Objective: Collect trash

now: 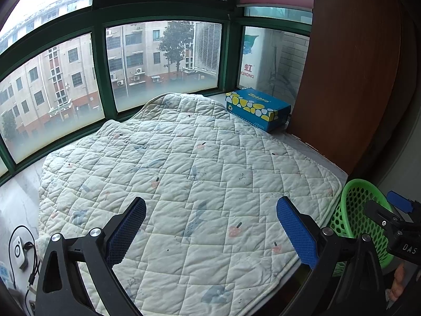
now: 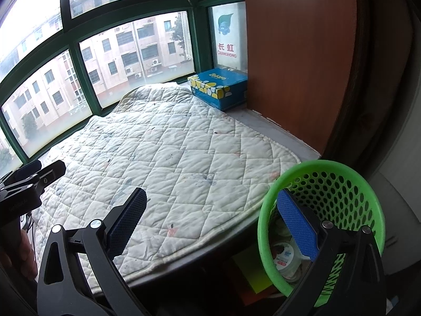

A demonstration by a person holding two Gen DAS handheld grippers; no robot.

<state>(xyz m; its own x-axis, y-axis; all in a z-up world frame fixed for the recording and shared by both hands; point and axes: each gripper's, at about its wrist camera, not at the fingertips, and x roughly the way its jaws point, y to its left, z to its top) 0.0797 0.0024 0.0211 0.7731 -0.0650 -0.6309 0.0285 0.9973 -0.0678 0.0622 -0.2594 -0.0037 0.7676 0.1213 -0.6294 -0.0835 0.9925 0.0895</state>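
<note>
A green perforated trash basket (image 2: 342,184) stands at the right end of the window ledge, below its edge. It also shows at the right in the left wrist view (image 1: 355,210). Inside it lie white wrappers and a round container (image 2: 286,258). My right gripper (image 2: 210,223) is open and empty; its right finger (image 2: 297,226) reaches into the basket's mouth. My left gripper (image 1: 210,229) is open and empty above the near part of a white quilted mat (image 1: 184,171). No loose trash shows on the mat.
A blue and yellow tissue box (image 1: 259,108) sits at the mat's far right corner, against a brown wooden cabinet (image 1: 355,65). Green-framed windows (image 1: 100,65) run behind the ledge. A small white device with black cables (image 1: 19,250) lies at the left end.
</note>
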